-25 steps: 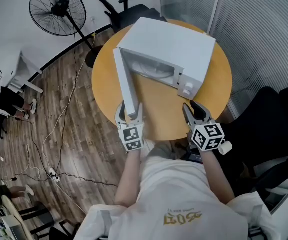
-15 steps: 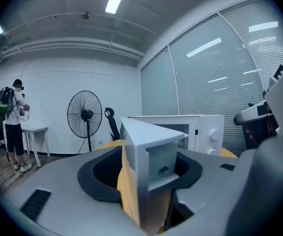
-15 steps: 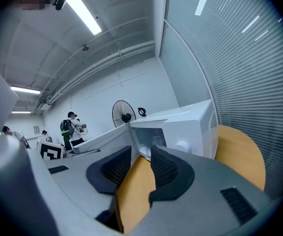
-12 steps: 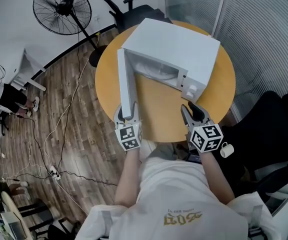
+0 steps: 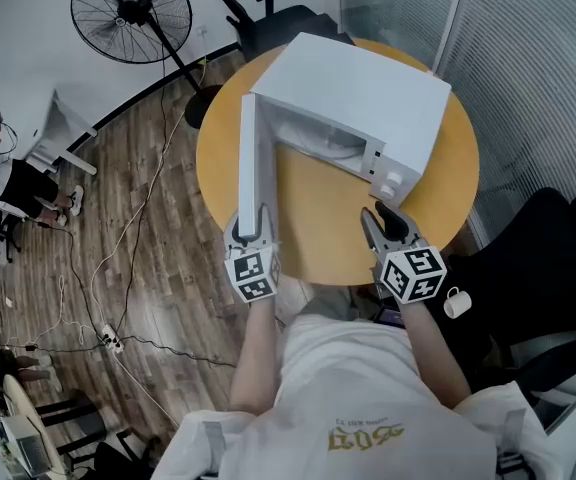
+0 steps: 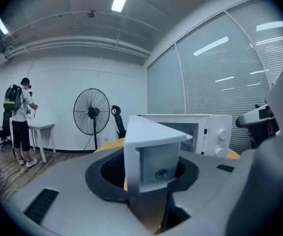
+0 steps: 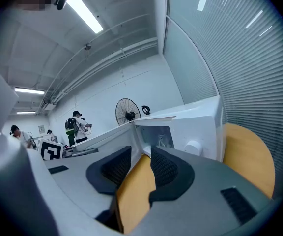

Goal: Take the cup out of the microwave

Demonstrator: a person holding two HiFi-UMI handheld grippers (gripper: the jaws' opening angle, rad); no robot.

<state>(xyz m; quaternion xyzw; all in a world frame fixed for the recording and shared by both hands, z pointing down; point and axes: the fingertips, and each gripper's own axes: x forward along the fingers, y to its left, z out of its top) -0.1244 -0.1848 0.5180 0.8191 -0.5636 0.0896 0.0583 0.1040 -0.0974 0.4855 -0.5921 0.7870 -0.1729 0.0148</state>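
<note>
Orange round desk (image 5: pixel 318 223): white box microwave (image 5: pixel 368 83) cavity dead ahead of R gripper (image 5: pixel 376 214), jaws half-apart, empty; cup inside unclear. L gripper (image 5: pixel 251 224) jaws just closed, pinching white door (image 5: pixel 250 158) end.

In the head view the bare left forearm (image 5: pixel 259 353) and right forearm (image 5: pixel 430 353) rise from the lower middle of the frame, side by side and well apart, each hand carrying its gripper nearly level and pointing toward the top of the frame. The left gripper (image 5: pixel 252 232), left of centre, has just been closing its fingers (image 6: pixel 107 175), which now clamp the free edge of the microwave door (image 5: pixel 251 168) standing between them. The right gripper (image 5: pixel 379 218), right of centre, holds its fingers (image 7: pixel 167 169) apart with nothing between them
</note>
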